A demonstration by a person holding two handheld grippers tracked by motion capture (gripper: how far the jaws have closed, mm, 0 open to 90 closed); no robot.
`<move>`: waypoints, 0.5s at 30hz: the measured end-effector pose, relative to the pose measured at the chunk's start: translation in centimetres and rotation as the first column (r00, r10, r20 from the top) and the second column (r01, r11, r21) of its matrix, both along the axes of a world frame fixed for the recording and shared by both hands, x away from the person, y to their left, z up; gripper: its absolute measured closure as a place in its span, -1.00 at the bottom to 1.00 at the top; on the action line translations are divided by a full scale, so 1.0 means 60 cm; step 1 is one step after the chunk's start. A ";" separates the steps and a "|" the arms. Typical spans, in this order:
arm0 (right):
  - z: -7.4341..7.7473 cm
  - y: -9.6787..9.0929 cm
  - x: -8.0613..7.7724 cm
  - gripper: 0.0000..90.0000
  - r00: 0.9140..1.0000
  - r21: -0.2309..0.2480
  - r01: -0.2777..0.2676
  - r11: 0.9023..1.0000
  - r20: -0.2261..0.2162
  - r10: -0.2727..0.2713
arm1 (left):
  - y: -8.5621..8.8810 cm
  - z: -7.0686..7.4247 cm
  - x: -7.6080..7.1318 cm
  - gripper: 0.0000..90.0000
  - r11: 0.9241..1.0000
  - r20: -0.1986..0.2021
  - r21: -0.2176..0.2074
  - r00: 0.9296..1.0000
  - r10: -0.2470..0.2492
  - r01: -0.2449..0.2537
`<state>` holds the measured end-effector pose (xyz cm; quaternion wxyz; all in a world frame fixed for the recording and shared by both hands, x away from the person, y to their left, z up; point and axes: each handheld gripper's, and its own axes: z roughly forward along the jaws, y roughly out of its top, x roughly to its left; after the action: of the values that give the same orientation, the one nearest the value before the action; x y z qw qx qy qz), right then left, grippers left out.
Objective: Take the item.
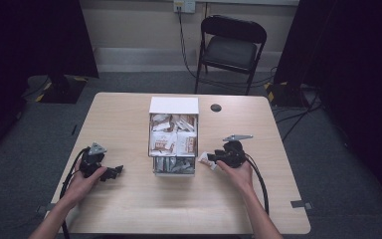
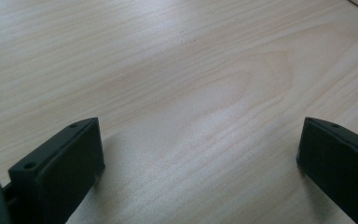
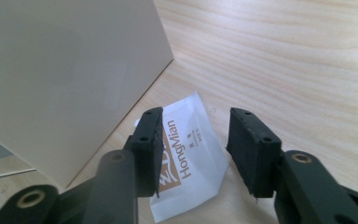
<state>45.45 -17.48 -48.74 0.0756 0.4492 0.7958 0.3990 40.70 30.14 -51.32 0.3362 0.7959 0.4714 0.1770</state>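
Right gripper (image 3: pixel 193 154) parted around white sachet (image 3: pixel 191 154) flat on table (image 1: pixel 129 209) beside sachet-filled box (image 1: pixel 173 106) — unpinched, one sachet out; left gripper (image 1: pixel 110 173) spread, idle.

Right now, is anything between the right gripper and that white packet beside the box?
Nothing visible. The white packet lies flat on the table between the jaws of the right gripper, which stand apart; the pads are not pressing it. The box wall stands just beside it.
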 end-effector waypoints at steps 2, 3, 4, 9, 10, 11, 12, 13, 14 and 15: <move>0.005 -0.002 -0.002 0.17 1.000 0.012 0.002 1.000 0.003 -0.002 | 0.000 0.000 0.000 -1.00 1.000 0.000 0.000 1.000 0.000 0.000; 0.007 -0.003 -0.004 0.14 1.000 0.009 0.002 1.000 0.006 -0.002 | 0.000 0.000 0.000 -1.00 1.000 0.000 0.000 1.000 0.000 0.000; 0.009 -0.004 -0.005 0.10 1.000 0.005 0.007 1.000 0.011 -0.007 | 0.000 0.000 0.000 -1.00 1.000 0.000 0.000 1.000 0.000 0.000; 0.024 -0.015 -0.016 -0.03 0.999 0.015 0.040 0.999 0.032 -0.040 | 0.000 0.000 0.000 -1.00 1.000 0.000 0.000 1.000 0.000 0.000; 0.024 -0.015 -0.016 -0.03 0.999 0.015 0.040 0.999 0.032 -0.040 | 0.000 0.000 0.000 -1.00 1.000 0.000 0.000 1.000 0.000 0.000; 0.027 -0.017 -0.018 -0.05 0.999 0.015 0.041 0.999 0.035 -0.042 | 0.000 0.000 0.000 -1.00 1.000 0.000 0.000 1.000 0.000 0.000; 0.030 -0.019 -0.021 -0.08 0.998 0.017 0.043 0.999 0.040 -0.043 | 0.000 0.000 0.000 -1.00 1.000 0.000 0.000 1.000 0.000 0.000; 0.034 -0.020 -0.023 -0.09 0.998 0.022 0.044 0.999 0.042 -0.045 | 0.000 0.000 0.000 -1.00 1.000 0.000 0.000 1.000 0.000 0.000; 0.037 -0.022 -0.025 -0.12 0.998 0.020 0.045 0.999 0.039 -0.046 | 0.000 0.000 0.000 -1.00 1.000 0.000 0.000 1.000 0.000 0.000; 0.041 -0.025 -0.029 -0.15 0.998 0.017 0.047 0.999 0.041 -0.047 | 0.000 0.000 0.000 -1.00 1.000 0.000 0.000 1.000 0.000 0.000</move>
<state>43.72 -18.99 -46.26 0.0977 0.4600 0.7800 0.4128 40.70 30.14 -51.32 0.3360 0.7960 0.4714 0.1771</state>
